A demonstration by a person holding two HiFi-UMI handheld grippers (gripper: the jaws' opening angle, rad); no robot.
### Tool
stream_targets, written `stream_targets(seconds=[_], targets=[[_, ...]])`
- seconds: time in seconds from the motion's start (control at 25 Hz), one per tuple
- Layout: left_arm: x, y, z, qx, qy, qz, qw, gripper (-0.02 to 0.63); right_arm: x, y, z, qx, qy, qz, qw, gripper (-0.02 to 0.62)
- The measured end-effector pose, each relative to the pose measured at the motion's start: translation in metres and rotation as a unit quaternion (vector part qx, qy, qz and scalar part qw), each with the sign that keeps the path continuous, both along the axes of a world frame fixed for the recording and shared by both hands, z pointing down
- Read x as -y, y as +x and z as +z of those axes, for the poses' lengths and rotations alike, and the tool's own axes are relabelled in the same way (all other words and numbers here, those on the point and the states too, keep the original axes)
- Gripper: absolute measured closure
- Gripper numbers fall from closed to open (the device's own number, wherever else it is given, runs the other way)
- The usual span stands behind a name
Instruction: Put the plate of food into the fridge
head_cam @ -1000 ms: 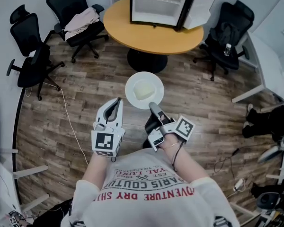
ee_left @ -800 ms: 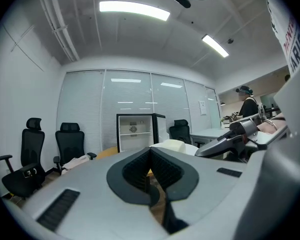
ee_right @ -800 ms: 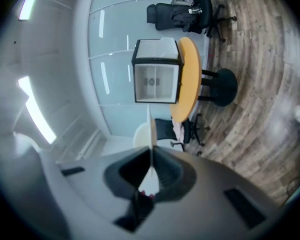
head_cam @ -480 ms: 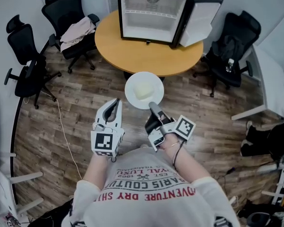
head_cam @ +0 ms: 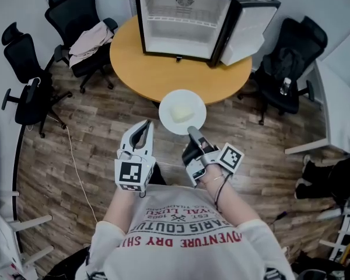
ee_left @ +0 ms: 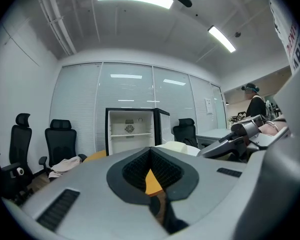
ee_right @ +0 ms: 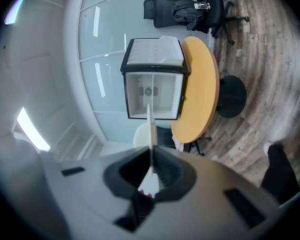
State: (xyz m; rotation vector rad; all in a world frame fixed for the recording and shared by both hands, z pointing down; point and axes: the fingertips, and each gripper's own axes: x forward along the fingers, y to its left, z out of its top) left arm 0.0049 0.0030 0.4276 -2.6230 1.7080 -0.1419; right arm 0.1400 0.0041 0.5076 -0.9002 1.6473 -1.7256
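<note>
A white plate (head_cam: 182,111) with a pale slab of food hangs over the floor, just short of the round wooden table (head_cam: 157,77). My right gripper (head_cam: 192,132) is shut on the plate's near rim. In the right gripper view the plate (ee_right: 151,129) shows edge-on between the jaws (ee_right: 151,156). My left gripper (head_cam: 145,126) hovers to the plate's left, shut and empty; its tips (ee_left: 150,151) meet in the left gripper view. A black mini fridge (head_cam: 181,25) stands on the table, door swung open to the right, white shelves bare. The same fridge (ee_left: 131,131) lies straight ahead.
Black office chairs stand at the left (head_cam: 26,77), and one (head_cam: 84,25) carries a cloth. Another chair (head_cam: 291,54) at the right holds a bottle. A white desk (head_cam: 335,98) runs along the right. A thin cable (head_cam: 76,168) trails over the wood floor.
The table and open fridge have drawn nearer and lower in the head view as I walk forward. Both grippers and the plate keep their pose.
</note>
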Motion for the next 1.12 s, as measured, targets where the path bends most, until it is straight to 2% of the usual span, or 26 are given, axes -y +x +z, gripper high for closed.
stream_targets(seconds=[0.32, 0.68, 0.84, 1.12], targets=[[0.089, -0.009, 0.002, -0.004, 0.006, 0.047, 0.9989, 0.572, 0.074, -0.016, 0.01, -0.005, -0.007, 0.032, 0.999, 0.555], [0.217, -0.036, -0.012, -0.002, 0.013, 0.109, 0.994, 0.572, 0.191, -0.04, -0.006, -0.002, 0.0, 0.105, 0.994, 0.555], [0.257, -0.035, -0.012, 0.004, 0.016, 0.128, 0.9917, 0.572, 0.23, -0.043, -0.009, 0.002, 0.006, 0.121, 0.993, 0.555], [0.316, -0.06, -0.008, 0.004, 0.011, 0.146, 0.9892, 0.572, 0.286, -0.064, -0.009, 0.007, 0.001, 0.146, 0.989, 0.555]])
